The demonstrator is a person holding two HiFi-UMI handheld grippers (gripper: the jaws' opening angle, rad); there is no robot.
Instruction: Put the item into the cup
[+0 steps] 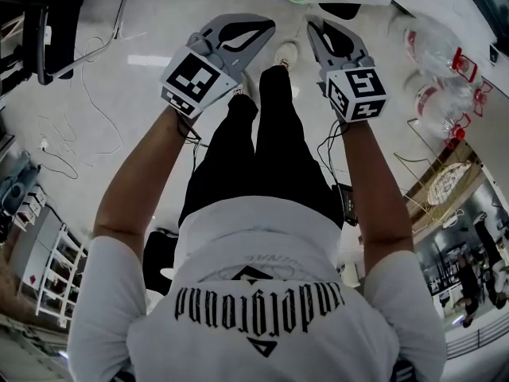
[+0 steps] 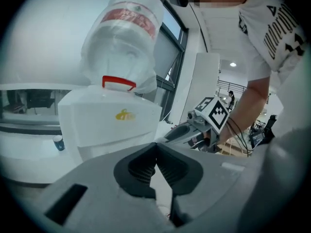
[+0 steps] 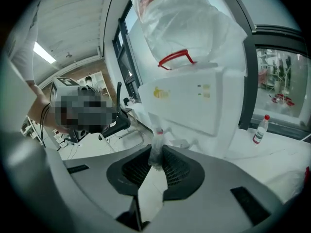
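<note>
Two grey two-jaw grippers are held out in front of a person in a white printed T-shirt and black trousers, seen from above over a pale floor. A cube with black-and-white square markers is carried on each gripper.

The right gripper is closed to a narrow gap on a small, clear, crinkled plastic item. The item is pinched between the very tips of the black ribbed pads and stands a little above them. Behind the tips, a wedge-shaped opening is left between the pads.

The left gripper is closed. Its black ribbed pads are brought together so that the tips touch, and only a pale surface is seen through the wedge behind them.

Beyond both grippers a white box-shaped water dispenser is shown. It is topped by a large upturned clear plastic bottle with a red label and a red handle. A small dark blue cup-shaped container is set on a white ledge just left of the dispenser, well apart from the held item. In the right gripper view, a small clear bottle with a red cap is stood on a white surface to the dispenser's right.
</note>
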